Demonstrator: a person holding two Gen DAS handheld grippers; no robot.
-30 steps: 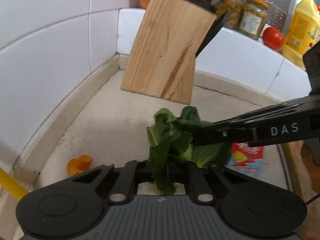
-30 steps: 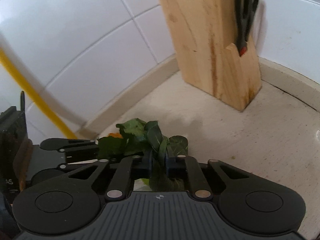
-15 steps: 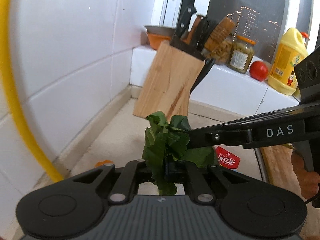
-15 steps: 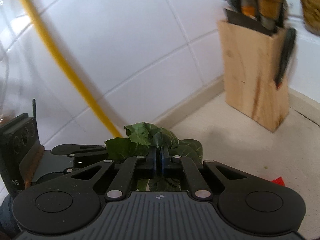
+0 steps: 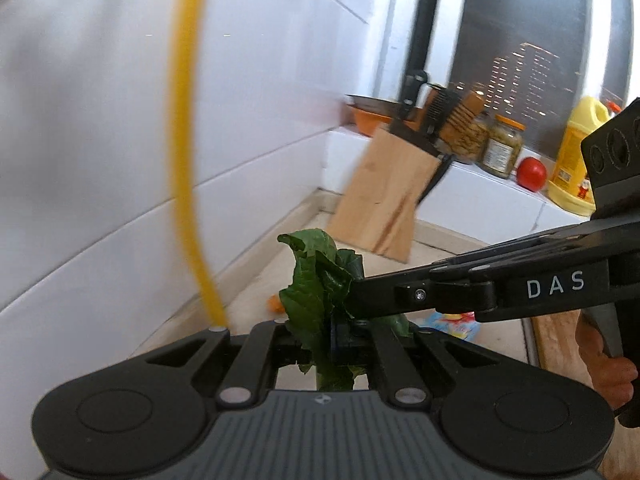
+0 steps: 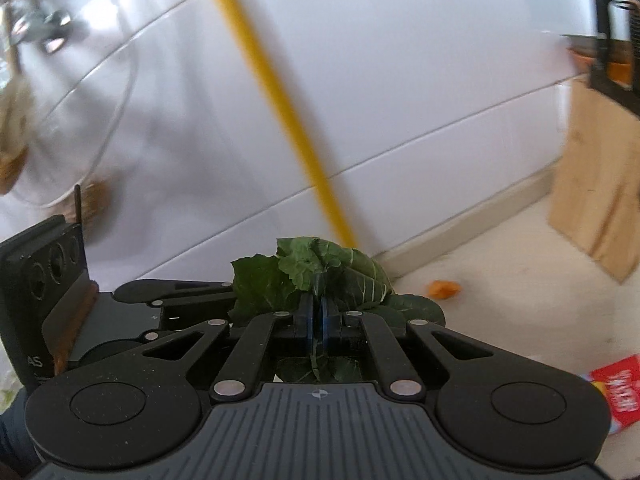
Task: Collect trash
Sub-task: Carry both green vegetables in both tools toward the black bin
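Observation:
A bunch of dark green leaves (image 5: 316, 280) hangs in the air above the counter, pinched from two sides. My left gripper (image 5: 328, 336) is shut on its lower part. My right gripper (image 5: 360, 292) comes in from the right and is shut on the same leaves (image 6: 320, 268); in the right wrist view its own pads (image 6: 316, 316) meet on a leaf stem, with the left gripper (image 6: 224, 292) reaching in from the left. An orange peel (image 6: 444, 289) and a red snack wrapper (image 6: 618, 390) lie on the counter below.
A wooden knife block (image 5: 384, 204) stands in the corner. Jars (image 5: 500, 148), a tomato (image 5: 531, 174) and a yellow bottle (image 5: 576, 160) line the window ledge. A yellow hose (image 5: 184, 140) runs down the white tiled wall. A wooden board (image 5: 560, 344) lies at the right.
Both grippers have risen and pulled back from the counter with the green leaves held between them; the knife block, orange peel and wrapper now look farther away and lower.

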